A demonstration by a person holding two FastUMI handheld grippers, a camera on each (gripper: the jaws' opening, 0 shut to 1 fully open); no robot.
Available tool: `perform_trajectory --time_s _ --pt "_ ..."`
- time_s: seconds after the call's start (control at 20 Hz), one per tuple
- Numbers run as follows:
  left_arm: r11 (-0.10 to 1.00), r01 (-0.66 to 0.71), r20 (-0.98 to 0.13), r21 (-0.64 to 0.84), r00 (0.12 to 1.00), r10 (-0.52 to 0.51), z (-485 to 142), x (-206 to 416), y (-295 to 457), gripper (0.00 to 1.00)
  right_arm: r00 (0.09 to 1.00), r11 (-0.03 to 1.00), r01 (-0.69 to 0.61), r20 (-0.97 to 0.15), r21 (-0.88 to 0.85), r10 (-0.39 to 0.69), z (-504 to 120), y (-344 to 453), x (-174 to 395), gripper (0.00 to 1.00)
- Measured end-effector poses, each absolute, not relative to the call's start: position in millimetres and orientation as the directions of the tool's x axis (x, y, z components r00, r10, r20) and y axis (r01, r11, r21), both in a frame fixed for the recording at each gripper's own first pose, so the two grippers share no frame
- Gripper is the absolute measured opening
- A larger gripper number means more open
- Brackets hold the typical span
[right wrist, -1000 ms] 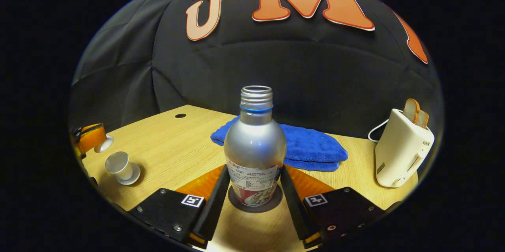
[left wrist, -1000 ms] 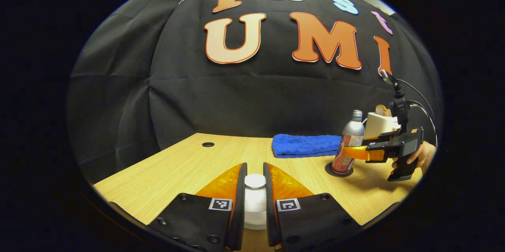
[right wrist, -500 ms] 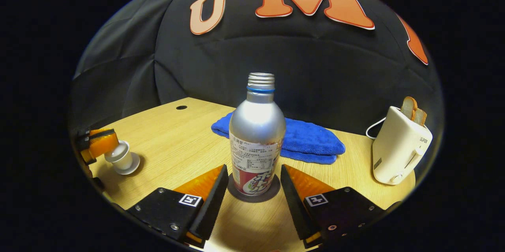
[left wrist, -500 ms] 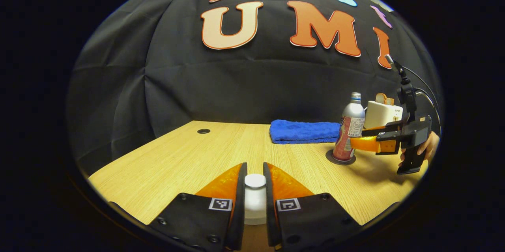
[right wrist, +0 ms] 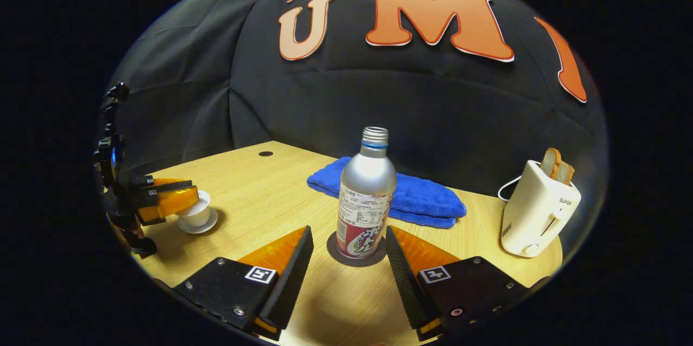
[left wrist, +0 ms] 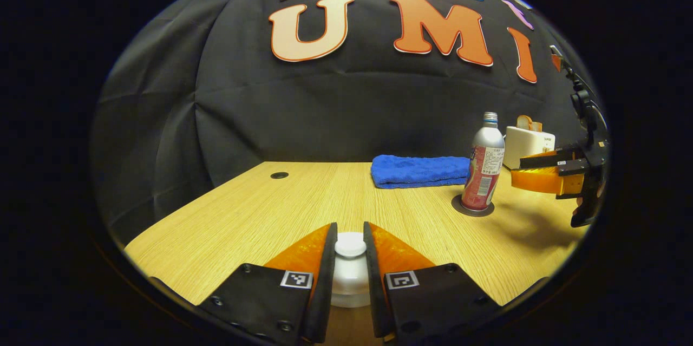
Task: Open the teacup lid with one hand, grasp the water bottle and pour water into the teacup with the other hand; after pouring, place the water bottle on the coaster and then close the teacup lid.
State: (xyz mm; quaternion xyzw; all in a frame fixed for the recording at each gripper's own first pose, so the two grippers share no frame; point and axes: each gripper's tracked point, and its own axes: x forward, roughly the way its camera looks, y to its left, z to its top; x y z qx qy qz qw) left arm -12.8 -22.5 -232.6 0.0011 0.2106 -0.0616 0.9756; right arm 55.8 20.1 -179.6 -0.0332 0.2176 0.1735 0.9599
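Bare table (right wrist: 260,194) between teacup (right wrist: 196,216) and water bottle (right wrist: 366,194); towel (right wrist: 417,200), toaster (right wrist: 536,210) behind

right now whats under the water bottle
The water bottle stands upright on a dark round coaster on the wooden table. Only the coaster's rim shows around the base; its middle is covered by the bottle.

Water bottle (right wrist: 367,194): silver metal body, red-and-white printed label, threaded neck uncapped, blue ring beneath the threads. It stands upright on the coaster (right wrist: 356,255), a dark round disc lying flat on the wooden table, in front of a blue towel. Teacup (right wrist: 196,216): small, white, upright on a white saucer, well apart from the bottle. Its white lid (left wrist: 350,244), round with a flat knob, sits on the cup.
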Motion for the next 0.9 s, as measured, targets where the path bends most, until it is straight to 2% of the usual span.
perform_trajectory --time_s 0.05,0.1,0.15,0.25,0.3,0.45,0.7,0.75,0.8,0.85,0.9 --pt "0.993 0.118 -0.409 -0.019 0.905 -0.115 -232 -12 -22 0.38 0.85 0.938 -0.347 -0.42 0.009 0.318 -175 18 52 0.82" --pt "0.993 0.115 -0.403 -0.017 0.908 -0.112 -228 -13 -21 0.48 0.858 0.94 -0.341 -0.407 0.003 0.313 -169 16 48 0.83" --pt "0.994 0.111 -0.392 -0.014 0.913 -0.108 -224 -12 -21 0.54 0.87 0.944 -0.329 -0.391 -0.008 0.3 -163 13 46 0.81" --pt "0.994 0.111 -0.371 -0.006 0.923 -0.105 -213 -12 -21 0.58 0.901 0.954 -0.297 -0.341 -0.038 0.267 -146 4 45 0.83" --pt "0.994 0.107 -0.356 0.0 0.929 -0.1 -206 -12 -21 0.64 0.914 0.958 -0.283 -0.318 -0.049 0.253 -139 1 44 0.83" --pt "0.993 0.114 -0.302 -0.018 0.946 -0.114 -178 -8 -31 0.72 0.943 0.968 -0.23 -0.268 -0.095 0.198 -118 -9 37 0.84" --pt "0.984 0.17 -0.229 -0.059 0.957 -0.179 -130 -11 -56 0.75 0.988 0.987 -0.087 -0.14 -0.135 0.068 -79 -27 24 0.84" --pt "0.983 0.175 -0.211 -0.059 0.96 -0.184 -120 -13 -59 0.87 0.991 0.986 -0.071 -0.122 -0.154 0.052 -73 -30 20 0.84" --pt "0.983 0.175 -0.193 -0.056 0.964 -0.183 -112 -14 -61 0.82 0.994 0.984 -0.062 -0.103 -0.165 0.045 -66 -32 16 0.85" --pt "0.983 0.174 -0.174 -0.054 0.968 -0.181 -103 -14 -63 0.94 0.995 0.984 -0.06 -0.087 -0.165 0.047 -59 -30 12 0.85" --pt "0.984 0.172 -0.157 -0.056 0.971 -0.179 -94 -15 -64 0.9 0.997 0.985 -0.059 -0.067 -0.162 0.049 -51 -28 6 0.84"
